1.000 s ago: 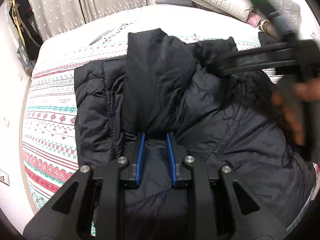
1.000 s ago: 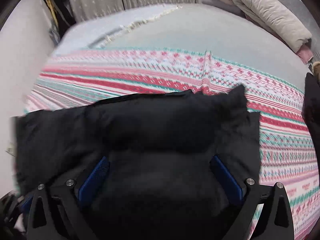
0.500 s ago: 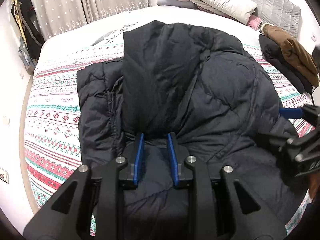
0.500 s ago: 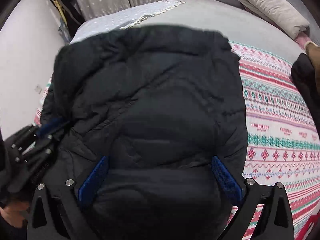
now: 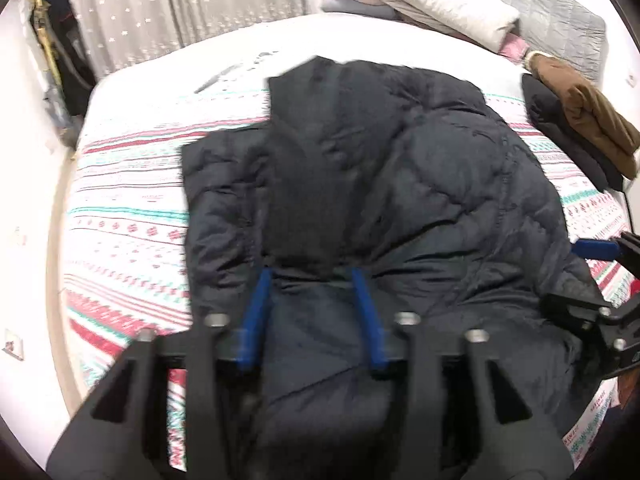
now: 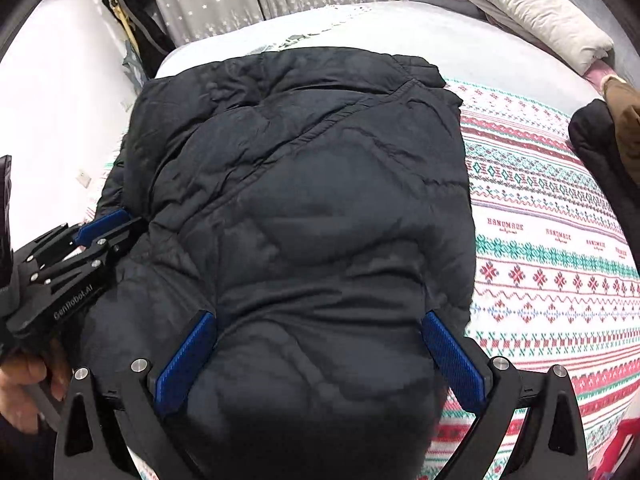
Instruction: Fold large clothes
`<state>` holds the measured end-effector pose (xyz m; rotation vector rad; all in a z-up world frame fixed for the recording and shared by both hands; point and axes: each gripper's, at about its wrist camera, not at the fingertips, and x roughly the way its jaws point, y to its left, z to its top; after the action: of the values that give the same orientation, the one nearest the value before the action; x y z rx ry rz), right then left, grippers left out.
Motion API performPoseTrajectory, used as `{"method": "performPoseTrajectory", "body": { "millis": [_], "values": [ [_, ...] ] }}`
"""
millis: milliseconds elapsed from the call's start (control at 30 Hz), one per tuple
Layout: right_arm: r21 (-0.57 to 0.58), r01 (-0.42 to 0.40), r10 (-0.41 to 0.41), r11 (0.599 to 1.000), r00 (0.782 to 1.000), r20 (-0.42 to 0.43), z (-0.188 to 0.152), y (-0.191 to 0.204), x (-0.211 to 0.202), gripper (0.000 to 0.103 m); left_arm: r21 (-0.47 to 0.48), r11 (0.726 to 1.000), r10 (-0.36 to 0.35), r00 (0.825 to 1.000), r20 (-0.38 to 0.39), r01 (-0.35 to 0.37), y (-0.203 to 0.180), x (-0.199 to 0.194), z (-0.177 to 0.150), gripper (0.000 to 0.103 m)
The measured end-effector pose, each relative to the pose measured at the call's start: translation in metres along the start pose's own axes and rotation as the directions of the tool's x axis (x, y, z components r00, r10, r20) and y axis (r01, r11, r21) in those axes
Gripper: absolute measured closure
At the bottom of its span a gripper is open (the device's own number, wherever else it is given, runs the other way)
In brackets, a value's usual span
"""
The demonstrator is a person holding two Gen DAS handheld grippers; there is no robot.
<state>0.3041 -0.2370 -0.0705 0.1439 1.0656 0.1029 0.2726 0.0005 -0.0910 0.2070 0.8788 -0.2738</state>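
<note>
A large black puffer jacket (image 5: 420, 184) lies on the bed, folded over itself; it also fills the right wrist view (image 6: 304, 200). My left gripper (image 5: 314, 276) is open, its blue pads on either side of a bunch of jacket fabric at the near edge. It also shows at the left in the right wrist view (image 6: 116, 220). My right gripper (image 6: 320, 320) is wide open over the jacket's near edge, holding nothing. It also shows at the right edge of the left wrist view (image 5: 592, 264).
The bed has a red, green and white patterned cover (image 6: 552, 216). Pillows (image 5: 436, 0) lie at the head. Folded brown and black clothes (image 5: 580, 120) sit at the bed's right side. Curtains (image 5: 180, 8) and a hanging bag (image 5: 52, 40) stand behind.
The right gripper carried the jacket's far side over onto the body and let it go, then drew back to the near edge. The left gripper's jaws have opened wider.
</note>
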Motion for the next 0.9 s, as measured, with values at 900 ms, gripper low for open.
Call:
{"method": "performPoseTrajectory", "body": {
  "millis": [900],
  "values": [
    [0.502,-0.422,0.491,0.755,0.871,-0.005,-0.065,-0.104,0.018,0.000,-0.426,0.839,-0.410,0.908,-0.086,0.338,0.087,-0.008,-0.051,0.028]
  ]
}}
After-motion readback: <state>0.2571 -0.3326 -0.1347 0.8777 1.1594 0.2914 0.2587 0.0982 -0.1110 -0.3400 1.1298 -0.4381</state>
